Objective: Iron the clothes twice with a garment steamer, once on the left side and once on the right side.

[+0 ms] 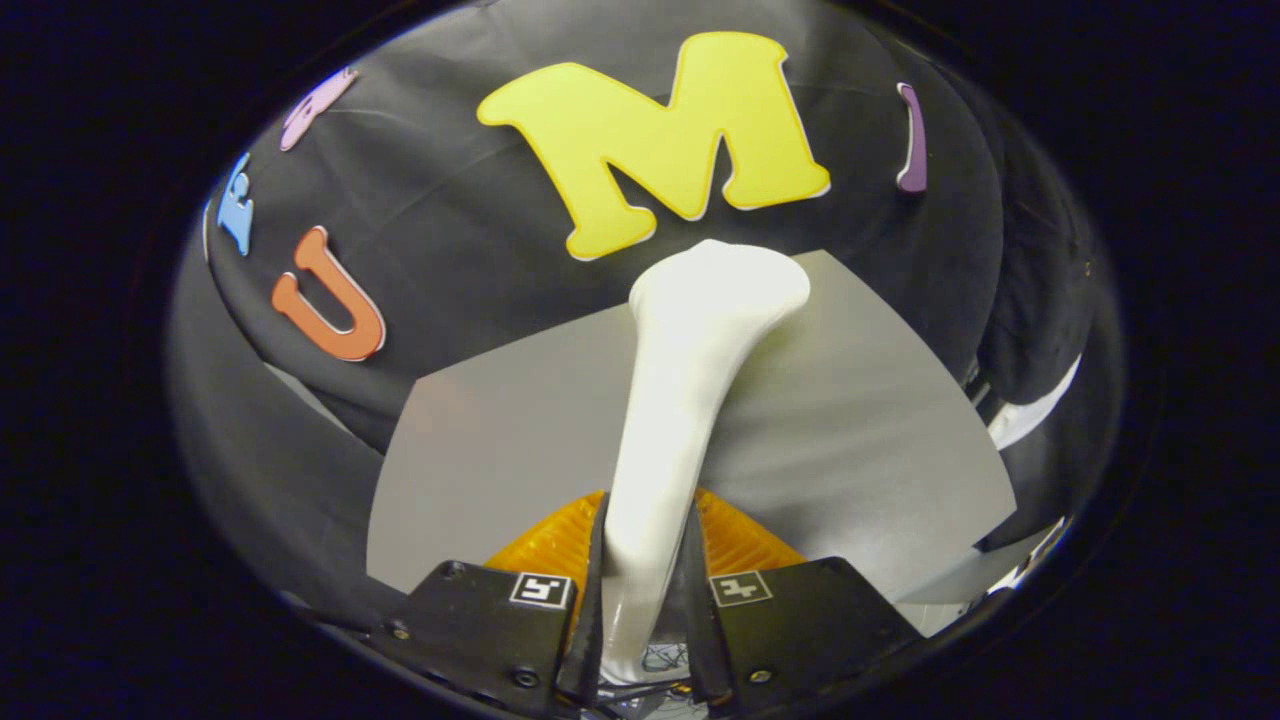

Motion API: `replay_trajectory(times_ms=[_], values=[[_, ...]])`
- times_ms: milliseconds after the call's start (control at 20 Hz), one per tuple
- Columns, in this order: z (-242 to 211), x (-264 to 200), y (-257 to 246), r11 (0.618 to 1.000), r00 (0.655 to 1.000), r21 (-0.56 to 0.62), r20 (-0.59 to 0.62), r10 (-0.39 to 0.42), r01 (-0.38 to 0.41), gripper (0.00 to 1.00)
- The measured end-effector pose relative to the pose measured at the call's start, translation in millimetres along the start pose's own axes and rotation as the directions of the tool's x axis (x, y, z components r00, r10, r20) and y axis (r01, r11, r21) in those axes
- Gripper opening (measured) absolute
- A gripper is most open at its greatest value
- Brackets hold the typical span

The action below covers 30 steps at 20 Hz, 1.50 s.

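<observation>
Black cloth is draped behind a smooth grey table (850, 450). A glossy white garment steamer (690, 380) is clamped by its slim handle between the gripper (647, 590) fingers (560, 545), whose pads are ribbed orange. Beyond them the steamer's flared head is seen reaching out over the table's far edge.

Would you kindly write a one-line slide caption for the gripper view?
Tongs shut on a white garment steamer, its head reaching forward over a grey cloth beyond the fingers.
</observation>
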<state>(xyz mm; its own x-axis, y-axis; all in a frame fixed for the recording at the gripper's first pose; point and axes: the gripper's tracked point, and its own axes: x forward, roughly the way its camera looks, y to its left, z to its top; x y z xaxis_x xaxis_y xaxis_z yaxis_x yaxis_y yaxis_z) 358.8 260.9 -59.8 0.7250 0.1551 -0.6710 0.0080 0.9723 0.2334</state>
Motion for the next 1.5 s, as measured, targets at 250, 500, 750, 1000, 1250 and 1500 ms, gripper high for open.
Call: replay_trajectory(times_ms=[250, 500, 750, 1000, 1250, 1500], values=[[7.8, -22.3, 6.9, 0.997, 0.995, -0.048, 0.068, 0.068, -0.065, 0.33], [23.8, -68.6, 12.5, 0.983, 0.966, -0.128, 0.204, 0.158, -0.133, 0.31], [39.5, -142.9, 0.8, 0.971, 0.913, -0.192, 0.354, 0.202, -0.14, 0.31], [44.0, -217.2, -39.4, 0.969, 0.856, -0.235, 0.483, 0.186, -0.078, 0.31], [37.5, -295.0, -86.0, 0.966, 0.808, -0.259, 0.571, 0.147, 0.007, 0.31], [45.9, -358.8, -128.3, 0.944, 0.739, -0.31, 0.662, 0.128, 0.114, 0.31]])
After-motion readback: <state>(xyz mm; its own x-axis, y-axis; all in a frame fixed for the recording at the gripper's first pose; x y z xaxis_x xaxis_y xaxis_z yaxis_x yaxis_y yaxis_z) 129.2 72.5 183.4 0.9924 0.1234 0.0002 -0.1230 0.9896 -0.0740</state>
